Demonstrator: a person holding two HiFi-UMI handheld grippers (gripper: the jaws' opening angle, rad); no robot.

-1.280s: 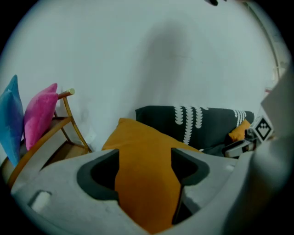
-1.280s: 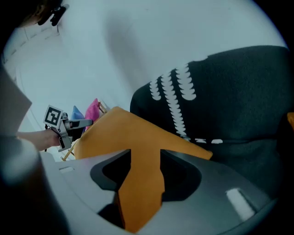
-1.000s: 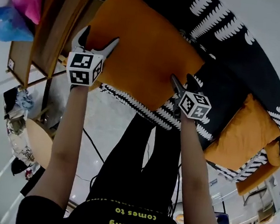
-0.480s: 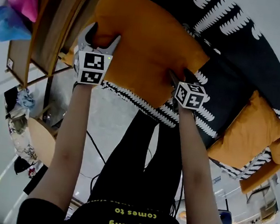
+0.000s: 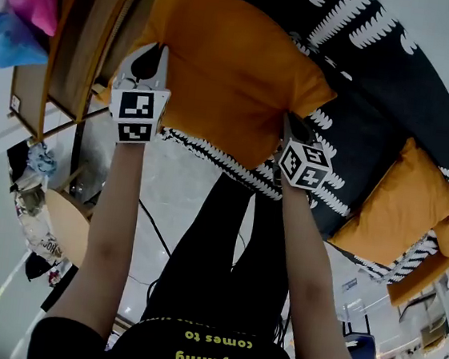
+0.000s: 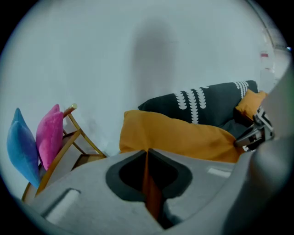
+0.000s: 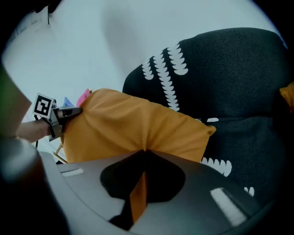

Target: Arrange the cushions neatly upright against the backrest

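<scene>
- Grip: the left hand-held gripper [image 5: 148, 55] and the right hand-held gripper [image 5: 293, 128] have both just been closing. Each pinches a thin fold of the orange cushion [image 5: 230, 63] at its near edge, one close to each near corner.
- Place: the cushion sits on the seat of the dark patterned sofa [image 5: 393, 113], at the end beside a wooden chair [image 5: 79, 45]. A second orange cushion [image 5: 410, 208] lies farther along the seat, well apart.
- Orientation: the broad face looks up rather than forward. The long axis runs from one gripper to the other, along the sofa's front edge, and the far edge points toward the backrest [image 7: 220, 69]. Whether the near edge is already off the seat I cannot tell.
- Doing it well, as I judge it:
  - Raise both corners together and level, so the cushion does not twist.
  - Let the far edge stay low as a hinge, then tip the face back against the backrest.
  - The folds held are thin, so pull gently or the fabric may slip out.
</scene>
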